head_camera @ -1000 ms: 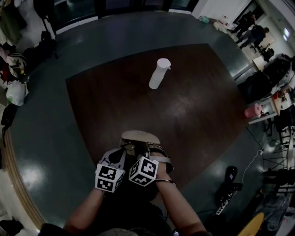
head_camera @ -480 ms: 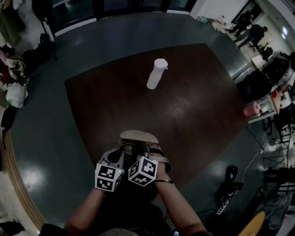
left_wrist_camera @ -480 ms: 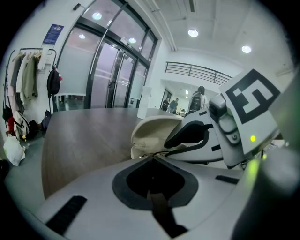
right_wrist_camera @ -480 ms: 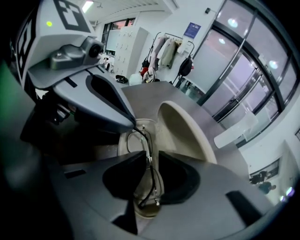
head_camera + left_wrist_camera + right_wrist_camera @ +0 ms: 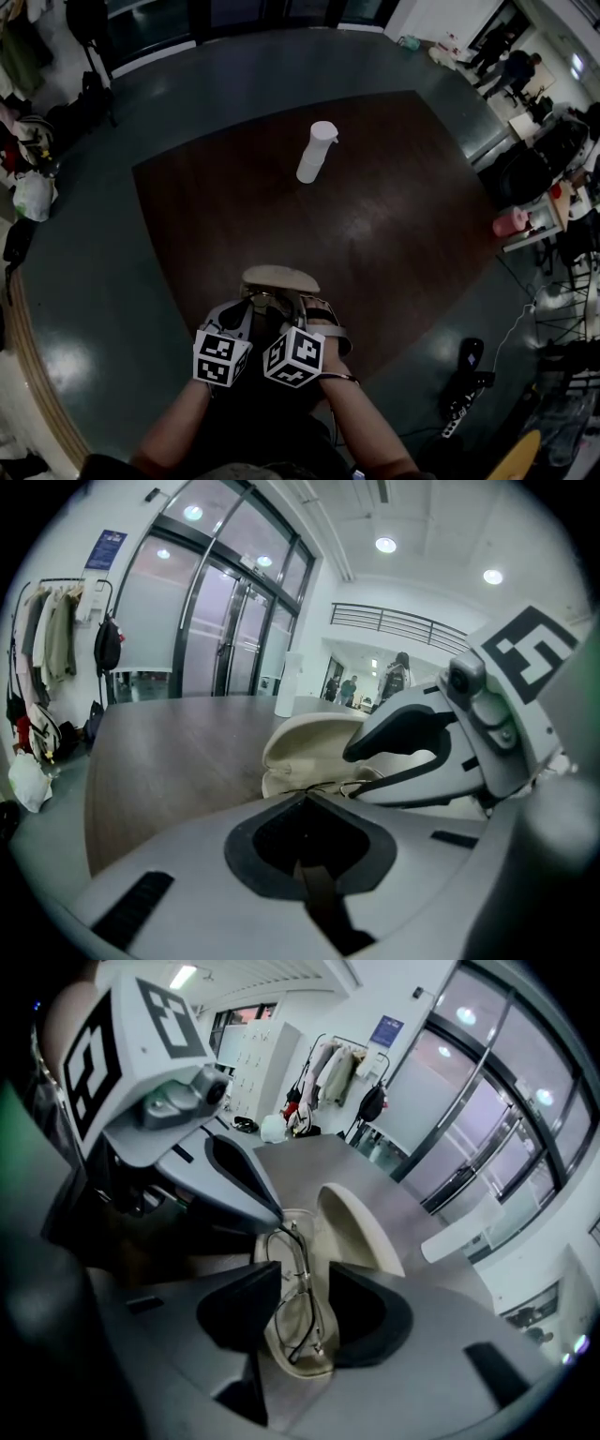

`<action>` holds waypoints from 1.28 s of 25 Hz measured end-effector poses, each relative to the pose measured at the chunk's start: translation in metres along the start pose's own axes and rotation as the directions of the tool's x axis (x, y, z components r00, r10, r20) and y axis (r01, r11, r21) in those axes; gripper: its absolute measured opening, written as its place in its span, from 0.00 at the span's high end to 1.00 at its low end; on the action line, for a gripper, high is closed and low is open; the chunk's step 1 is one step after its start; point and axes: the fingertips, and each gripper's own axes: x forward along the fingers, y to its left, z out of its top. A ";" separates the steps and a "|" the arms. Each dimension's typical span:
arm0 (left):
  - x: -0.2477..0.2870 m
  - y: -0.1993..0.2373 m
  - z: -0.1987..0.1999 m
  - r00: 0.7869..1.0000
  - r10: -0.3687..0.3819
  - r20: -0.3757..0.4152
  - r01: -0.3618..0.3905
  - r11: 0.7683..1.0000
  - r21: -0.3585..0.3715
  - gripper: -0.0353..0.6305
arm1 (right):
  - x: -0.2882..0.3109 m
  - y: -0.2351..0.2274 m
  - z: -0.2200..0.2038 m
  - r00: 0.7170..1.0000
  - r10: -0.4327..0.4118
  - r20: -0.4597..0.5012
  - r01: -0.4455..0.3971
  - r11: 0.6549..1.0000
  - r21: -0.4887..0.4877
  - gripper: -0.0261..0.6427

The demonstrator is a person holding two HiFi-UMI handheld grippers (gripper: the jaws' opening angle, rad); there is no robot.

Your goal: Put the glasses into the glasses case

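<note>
The right hand-held gripper had just been opening its jaws, from shut to wide apart. The glasses lay in the open case, between the jaws, and the pads did not press them. In the head view its cube sat a little lower than before.

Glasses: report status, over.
Right claw just opened, pads clear of glasses between them. Left claw shut at frame's end, grip unclear. Glasses lie in open glasses case. No obstruction.

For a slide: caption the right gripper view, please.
Right tool, jaws just opened, glasses between them lying in the open case.
</note>
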 end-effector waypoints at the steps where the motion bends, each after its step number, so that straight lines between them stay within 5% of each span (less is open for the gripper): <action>1: 0.000 0.000 0.000 1.000 0.000 -0.002 0.000 1.000 -0.002 0.94 | -0.005 0.002 0.001 1.000 -0.005 0.013 0.005 1.000 0.017 0.77; 10: -0.003 0.004 -0.002 1.000 0.029 -0.001 -0.029 1.000 -0.008 0.94 | -0.059 0.012 0.003 0.981 -0.101 0.166 0.071 0.982 0.177 0.77; 16: -0.018 0.004 0.004 0.996 0.084 0.042 -0.084 0.996 -0.004 0.94 | -0.097 0.001 -0.003 0.929 -0.193 0.316 0.054 0.915 0.400 0.77; 26: -0.090 -0.024 0.031 0.972 0.149 0.184 -0.143 0.989 -0.049 0.94 | -0.171 -0.032 -0.021 0.787 -0.348 0.509 -0.140 0.703 0.697 0.80; 32: -0.125 -0.061 0.061 0.937 0.165 0.309 -0.162 0.986 -0.036 0.94 | -0.216 -0.026 -0.020 0.683 -0.341 0.647 -0.263 0.711 0.652 0.88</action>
